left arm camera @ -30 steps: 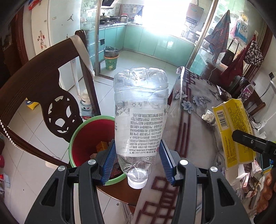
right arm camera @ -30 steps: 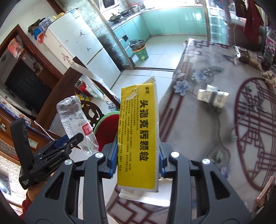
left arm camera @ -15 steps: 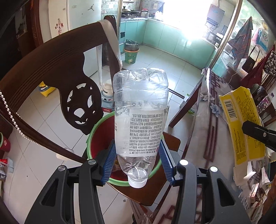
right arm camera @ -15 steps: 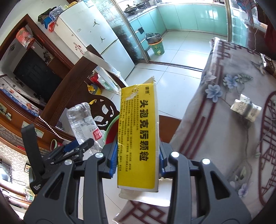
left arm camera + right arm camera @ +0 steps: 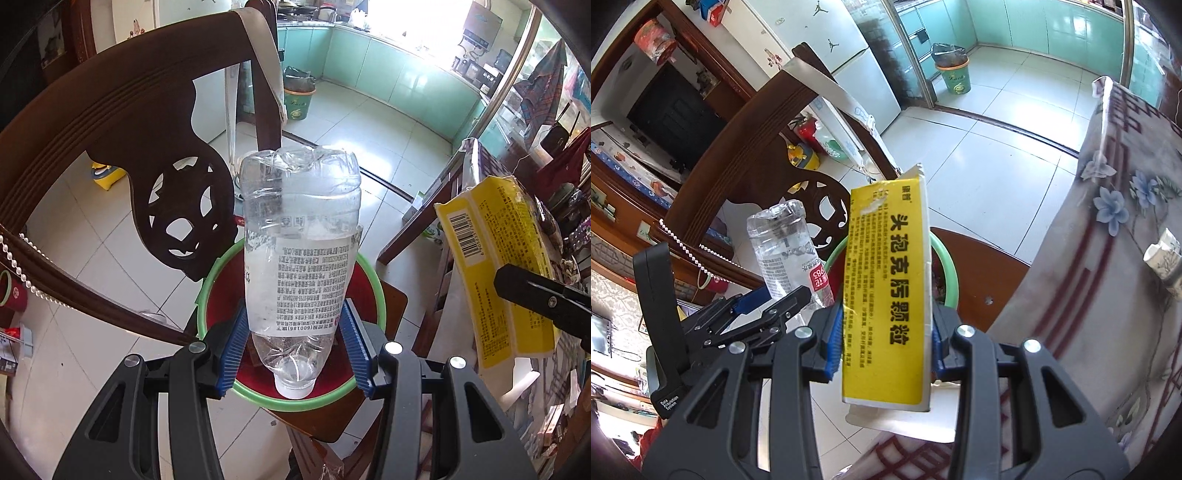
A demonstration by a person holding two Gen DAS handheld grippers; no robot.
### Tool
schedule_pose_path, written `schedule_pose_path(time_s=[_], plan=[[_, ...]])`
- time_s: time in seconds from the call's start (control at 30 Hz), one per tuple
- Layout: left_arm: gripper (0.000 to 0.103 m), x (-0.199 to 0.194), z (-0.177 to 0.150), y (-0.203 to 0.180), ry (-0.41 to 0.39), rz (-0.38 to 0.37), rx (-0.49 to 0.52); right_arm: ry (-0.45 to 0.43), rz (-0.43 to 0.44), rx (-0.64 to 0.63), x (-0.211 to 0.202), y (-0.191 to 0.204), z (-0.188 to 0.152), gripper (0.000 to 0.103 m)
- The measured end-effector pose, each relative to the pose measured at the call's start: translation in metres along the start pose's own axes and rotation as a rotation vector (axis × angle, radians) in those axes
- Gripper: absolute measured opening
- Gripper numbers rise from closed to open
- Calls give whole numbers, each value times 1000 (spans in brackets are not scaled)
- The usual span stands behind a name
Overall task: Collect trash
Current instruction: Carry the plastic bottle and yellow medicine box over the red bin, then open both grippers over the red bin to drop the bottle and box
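The left gripper's fingers clamp an upturned plastic bottle over the red bin on the chair seat. The right gripper pinches a yellow box beside it. Released off-centre, either could glance off the rim onto the floor.

1. Left wrist view looks steeply down, close over the red bin on a wooden chair.
2. Right wrist view faces the same bin and chair, alongside the table.
3. Both share the far kitchen.
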State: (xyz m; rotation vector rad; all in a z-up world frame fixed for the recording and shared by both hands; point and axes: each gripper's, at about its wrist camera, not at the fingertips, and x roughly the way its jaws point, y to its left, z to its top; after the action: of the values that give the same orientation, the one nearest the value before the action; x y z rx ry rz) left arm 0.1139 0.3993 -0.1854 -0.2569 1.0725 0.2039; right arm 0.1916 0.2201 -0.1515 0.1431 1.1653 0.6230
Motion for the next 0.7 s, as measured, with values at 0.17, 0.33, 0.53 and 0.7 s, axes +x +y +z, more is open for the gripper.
schedule_pose_path(time_s=[0.17,0.33,0.53,0.7], plan=[[46,7,8,1,4,5,-1,9,8,-7,9,2,6,36],[46,12,15,1,2,4,0,7,17,-20,14,5,10,36],[46,16,18,-1,7,5,-1,15,20,-35,18,7,10,36],[47,18,19,1,7,15,-7,9,28,-31,20,6,13,36]])
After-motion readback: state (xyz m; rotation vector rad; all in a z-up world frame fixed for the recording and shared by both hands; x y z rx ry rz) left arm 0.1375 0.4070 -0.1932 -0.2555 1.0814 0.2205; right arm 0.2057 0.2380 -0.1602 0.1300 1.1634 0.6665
